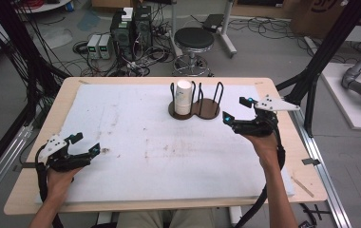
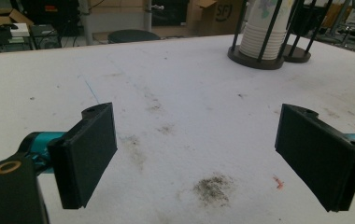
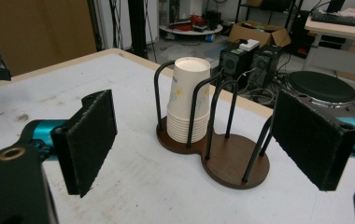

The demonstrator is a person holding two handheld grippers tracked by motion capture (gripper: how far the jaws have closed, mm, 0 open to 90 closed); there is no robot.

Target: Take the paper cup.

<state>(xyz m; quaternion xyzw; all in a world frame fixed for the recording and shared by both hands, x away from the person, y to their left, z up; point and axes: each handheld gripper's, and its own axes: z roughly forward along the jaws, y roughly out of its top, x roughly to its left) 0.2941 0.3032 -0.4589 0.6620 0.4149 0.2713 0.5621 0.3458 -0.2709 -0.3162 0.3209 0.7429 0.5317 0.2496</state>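
A stack of white paper cups point(image 1: 184, 96) stands upside down in the left ring of a dark wooden double holder point(image 1: 208, 109) with black wire hoops, at the back middle of the table. The holder's right ring point(image 3: 234, 161) is empty. My right gripper point(image 1: 238, 109) hovers open just right of the holder, jaws wide with nothing between them; the cup stack point(image 3: 188, 106) lies ahead of its jaws. My left gripper point(image 1: 84, 144) rests open near the front left of the white mat, jaws apart and empty, with the cups point(image 2: 261, 29) far off.
A white foam mat point(image 1: 136, 142) with smudges and a dark stain point(image 2: 211, 188) covers the wooden table point(image 1: 307, 171). Beyond the far edge stand a black stool point(image 1: 194, 40), computer boxes point(image 1: 130, 28) and cables on the floor.
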